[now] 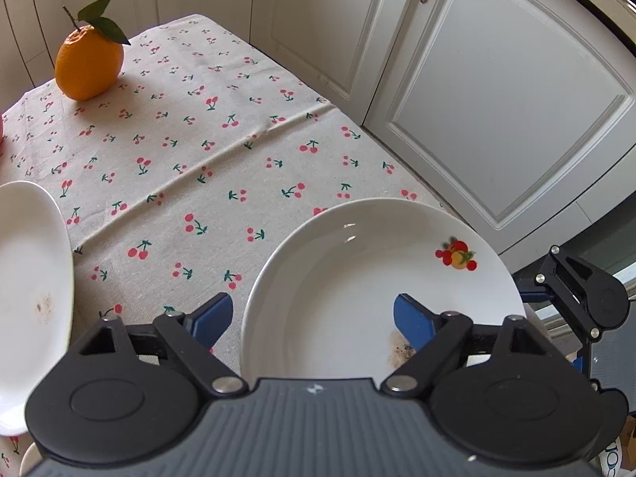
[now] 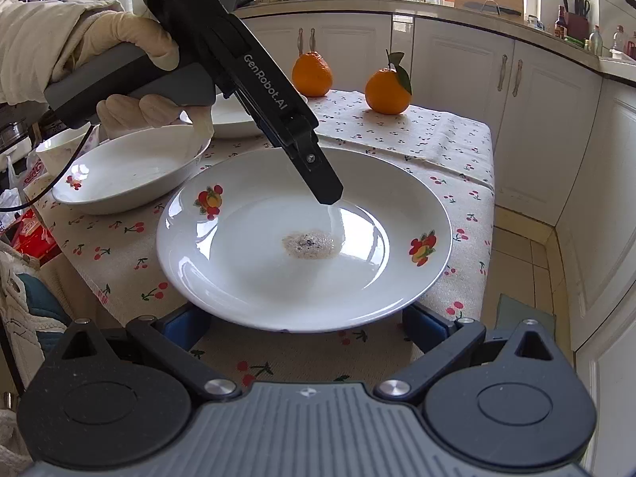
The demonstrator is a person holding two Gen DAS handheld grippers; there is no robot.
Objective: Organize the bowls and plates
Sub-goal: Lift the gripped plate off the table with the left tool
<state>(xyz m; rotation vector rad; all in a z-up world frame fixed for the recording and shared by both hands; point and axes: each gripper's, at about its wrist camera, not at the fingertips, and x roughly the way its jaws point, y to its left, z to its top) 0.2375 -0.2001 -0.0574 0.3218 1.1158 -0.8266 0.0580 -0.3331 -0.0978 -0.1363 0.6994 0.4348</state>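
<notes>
From my right wrist view, reading left to right: a small bowl (image 2: 53,151) sits at 9 o'clock near the table's left edge, a deep bowl (image 2: 131,171) lies beside it, and the plate (image 2: 304,238), printed with fruit and carrying a brown stain at its centre, fills the middle of the cherry tablecloth (image 2: 437,139). Another dish (image 2: 234,119) shows partly behind the tool, and two oranges (image 2: 387,91) stand at 12 o'clock. My left gripper (image 2: 328,198) reaches down over the plate; its tip seems to touch or hover just above the well. In the left wrist view the left gripper (image 1: 314,318) is spread wide, one finger outside the plate's (image 1: 357,278) rim, one above its inside. My right gripper (image 2: 306,328) is also spread, its fingers flanking the plate's near rim, gripping nothing.

I judge the task barely begun: every dish lies separately, nothing stacked.

Only the right view shows the gloved hand (image 2: 131,51) and the counter; only the left shows the cupboard door (image 1: 497,99) up close.
</notes>
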